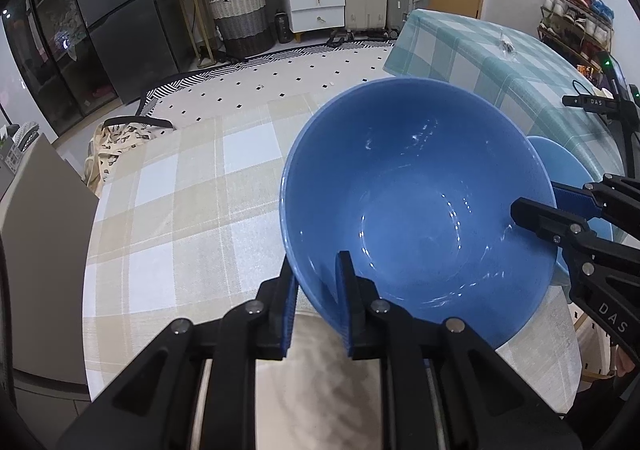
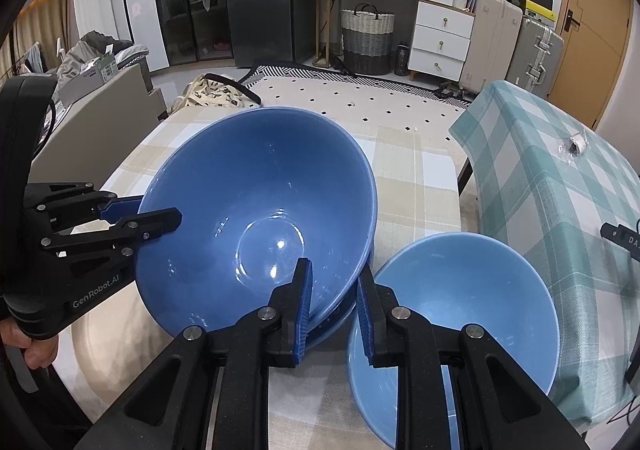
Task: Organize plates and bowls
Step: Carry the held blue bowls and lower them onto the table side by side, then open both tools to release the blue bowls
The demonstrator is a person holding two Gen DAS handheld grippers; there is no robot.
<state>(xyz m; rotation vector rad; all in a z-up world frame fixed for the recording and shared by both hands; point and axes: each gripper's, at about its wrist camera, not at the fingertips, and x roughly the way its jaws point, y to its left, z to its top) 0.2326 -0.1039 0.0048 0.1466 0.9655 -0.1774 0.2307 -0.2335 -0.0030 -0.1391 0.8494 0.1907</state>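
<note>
- The big bowl [image 1: 416, 209] is deep blue and sits tilted over the beige checked table [image 1: 180, 209], its mouth turned toward both cameras.
- The left gripper [image 1: 320, 306] is nearly shut on the bowl's near rim: one finger lies inside the bowl against the wall, the other outside, with the wall pinched between the blue pads.
- The right gripper [image 2: 334, 314] grips the same bowl at another part of the rim, its jaws a narrow gap apart; its left finger [image 2: 302, 306] lies inside the bowl, the right one outside.
- In the left wrist view, the right gripper reaches in from the right edge, one finger over the rim and inside.
- In the right wrist view, the left gripper comes in from the left, and a hand [image 2: 34, 350] holds its handle at the lower left.
- A darker rim shows just under the big bowl in the right wrist view; whether this is a second bowl nested beneath I cannot tell.
- The small bowl [image 2: 460, 314], lighter blue, stands on the table just right of the big bowl, behind the right gripper's outer finger.
- A second table with a teal checked cloth [image 2: 560, 177] stands to the right.
</note>
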